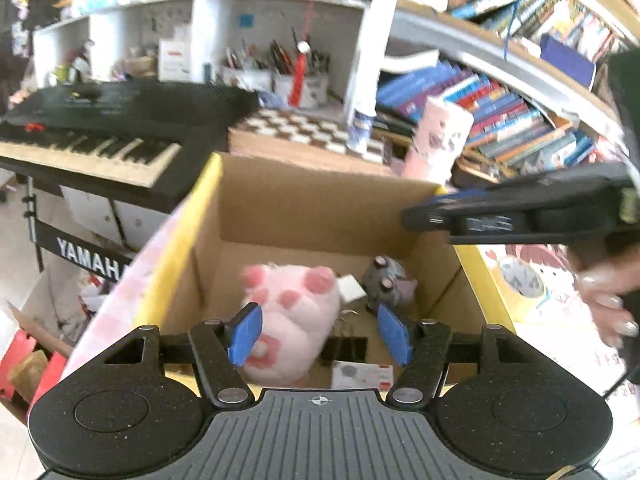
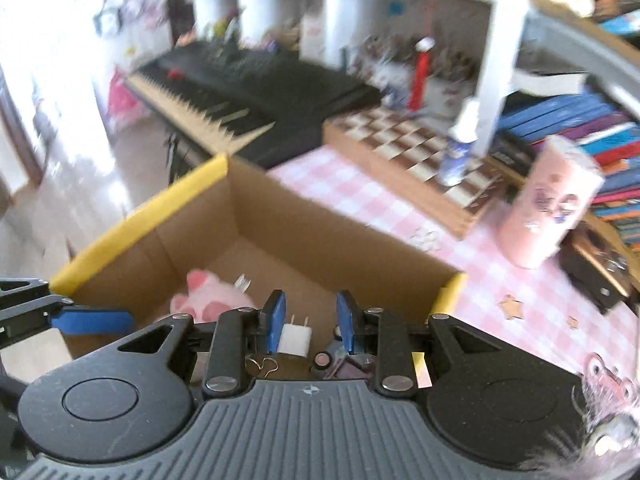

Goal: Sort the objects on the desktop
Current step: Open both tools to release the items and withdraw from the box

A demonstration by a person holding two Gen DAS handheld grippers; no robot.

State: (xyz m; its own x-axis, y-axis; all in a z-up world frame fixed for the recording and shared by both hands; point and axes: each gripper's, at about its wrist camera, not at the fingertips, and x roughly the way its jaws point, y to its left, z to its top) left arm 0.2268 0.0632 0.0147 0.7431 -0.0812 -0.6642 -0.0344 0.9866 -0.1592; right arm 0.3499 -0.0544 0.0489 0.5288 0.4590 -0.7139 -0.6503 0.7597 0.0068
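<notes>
Left gripper, jaws apart and empty, hangs over a cardboard box at centre frame, where a pink plush toy lies on the floor. Right gripper, jaws narrowed on nothing, hangs above a white plug adapter.

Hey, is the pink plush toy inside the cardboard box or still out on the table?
Inside. The pink plush toy lies on the floor of the cardboard box, below its yellow-taped rim, beside a white charger.

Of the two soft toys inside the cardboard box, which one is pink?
The big plush lying left in the box is pink; the small toy beside it is grey.
</notes>
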